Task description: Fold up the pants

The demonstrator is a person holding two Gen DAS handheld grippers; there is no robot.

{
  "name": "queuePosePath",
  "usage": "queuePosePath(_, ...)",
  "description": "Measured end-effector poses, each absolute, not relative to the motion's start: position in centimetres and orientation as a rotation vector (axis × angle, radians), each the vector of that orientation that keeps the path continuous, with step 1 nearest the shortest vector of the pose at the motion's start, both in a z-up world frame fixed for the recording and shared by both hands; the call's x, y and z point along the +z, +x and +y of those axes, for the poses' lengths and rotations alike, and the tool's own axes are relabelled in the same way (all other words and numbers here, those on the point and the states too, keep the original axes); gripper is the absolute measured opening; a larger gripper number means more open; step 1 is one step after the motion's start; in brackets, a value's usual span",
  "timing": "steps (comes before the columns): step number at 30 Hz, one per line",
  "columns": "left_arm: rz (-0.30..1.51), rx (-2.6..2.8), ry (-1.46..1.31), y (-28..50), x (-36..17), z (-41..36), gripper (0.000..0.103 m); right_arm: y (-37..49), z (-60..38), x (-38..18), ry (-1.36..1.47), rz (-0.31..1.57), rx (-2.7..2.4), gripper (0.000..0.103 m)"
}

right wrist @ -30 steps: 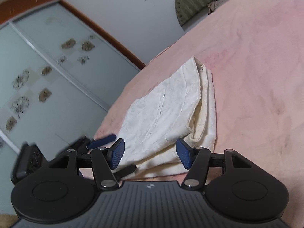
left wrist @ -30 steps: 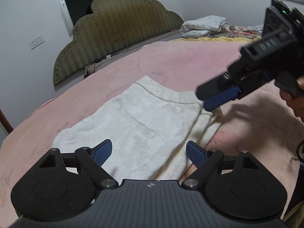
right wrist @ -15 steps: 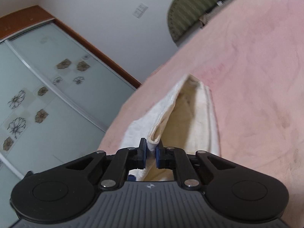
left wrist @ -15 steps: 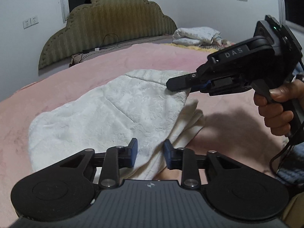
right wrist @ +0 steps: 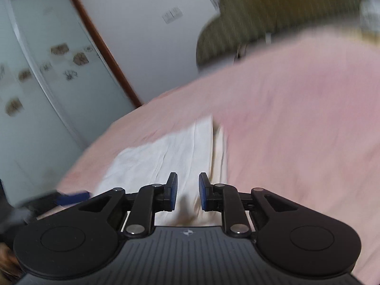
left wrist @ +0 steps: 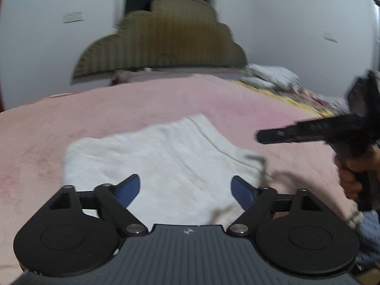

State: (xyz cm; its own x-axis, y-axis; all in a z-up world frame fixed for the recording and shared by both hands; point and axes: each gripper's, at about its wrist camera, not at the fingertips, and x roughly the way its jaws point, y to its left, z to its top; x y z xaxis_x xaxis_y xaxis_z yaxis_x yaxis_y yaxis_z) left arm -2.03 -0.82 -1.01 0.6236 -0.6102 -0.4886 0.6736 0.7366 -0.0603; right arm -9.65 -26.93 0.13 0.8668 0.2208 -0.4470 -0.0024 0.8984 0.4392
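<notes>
Nearest in the left wrist view, the left gripper [left wrist: 185, 191] is seen with its blue-padded fingers [left wrist: 129, 190] spread wide apart and nothing held between them. Just beyond and beneath them, the white pants [left wrist: 166, 161] are laid folded flat on the pink bed [left wrist: 118, 109]. To the right, the right gripper [left wrist: 261, 136] is held above the bed beside the pants by a hand [left wrist: 351, 178]; the picture is blurred there. In the right wrist view, the right gripper [right wrist: 187, 191] is shown with a narrow gap between its fingers [right wrist: 172, 190], and no cloth is caught in it; the pants [right wrist: 171, 149] are stretched out below and ahead of it. Farther back, an olive padded headboard [left wrist: 163, 38] is set against the white wall [left wrist: 285, 23], and crumpled bedding [left wrist: 270, 76] is piled at the far right.
</notes>
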Motion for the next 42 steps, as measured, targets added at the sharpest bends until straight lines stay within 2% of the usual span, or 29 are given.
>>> queuePosePath(4,0.599,-0.551,0.101,0.8,-1.5,-0.9,0.091,-7.4,-23.9,0.7,0.340,0.539,0.227,0.019)
queuePosePath(9,0.693,-0.470,0.082,2.2,-3.0,-0.5,0.091,-5.3,-21.4,-2.3,0.188,0.653,0.180,0.018)
queuePosePath(14,0.668,-0.409,0.151,1.7,-3.1,-1.0,0.093,-6.5,-21.6,-1.0,0.232,0.589,0.190,0.019)
queuePosePath(18,0.666,-0.366,0.178,1.4,-3.3,-1.4,0.094,-5.8,-21.7,-2.1,0.180,0.657,0.198,0.019)
queuePosePath(32,0.669,-0.313,0.194,1.4,-3.3,-1.3,0.102,-6.2,-22.3,-2.4,0.246,0.629,0.202,0.019)
queuePosePath(42,0.661,-0.262,0.189,1.5,-3.4,-1.2,0.103,-6.5,-21.9,-2.5,0.209,0.610,0.212,0.019)
